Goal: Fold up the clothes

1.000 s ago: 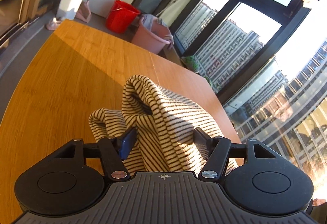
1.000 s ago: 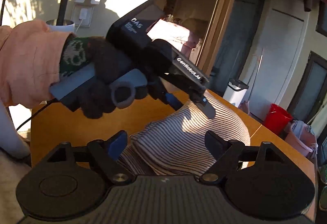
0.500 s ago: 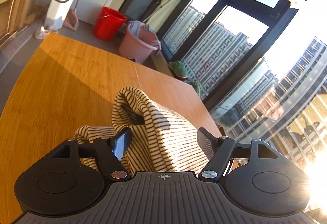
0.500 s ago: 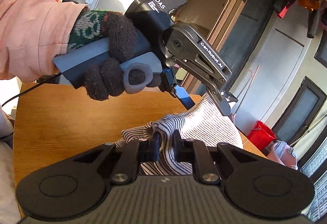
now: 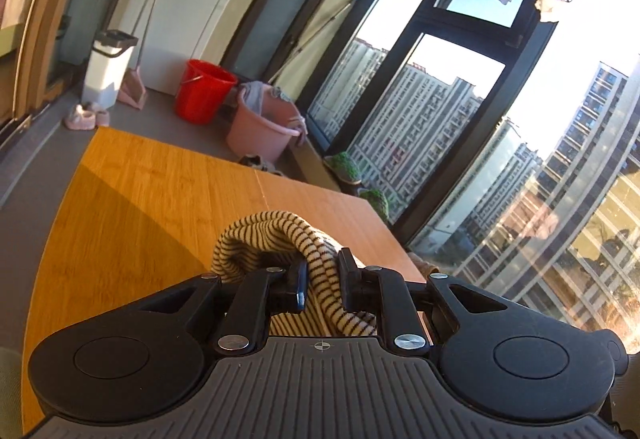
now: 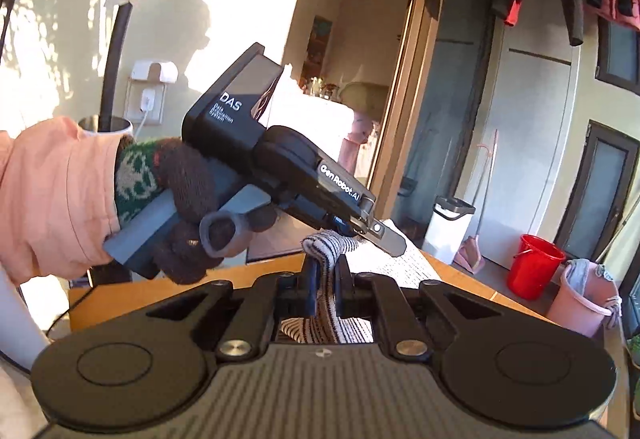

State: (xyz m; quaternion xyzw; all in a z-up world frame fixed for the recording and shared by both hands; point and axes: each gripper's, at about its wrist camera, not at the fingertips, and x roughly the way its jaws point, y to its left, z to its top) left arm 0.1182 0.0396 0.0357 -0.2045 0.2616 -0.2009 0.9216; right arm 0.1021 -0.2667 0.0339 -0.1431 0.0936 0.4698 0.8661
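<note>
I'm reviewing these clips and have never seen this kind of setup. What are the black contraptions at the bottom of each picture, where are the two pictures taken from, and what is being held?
No robot here: a person holds a hand-held two-finger gripper in each hand, each with a wide-angle camera looking along its fingers. The black shape at the bottom of each picture is that gripper's own body.

The left wrist view looks over a bare orange-brown wooden table toward tall windows. The left gripper is shut on a cream-and-brown striped knit garment.

The right wrist view looks the other way. The right gripper is shut on the same garment, and ahead of it you see the left gripper from outside, held in a hand in a dark knitted glove with a pink sleeve.
</note>
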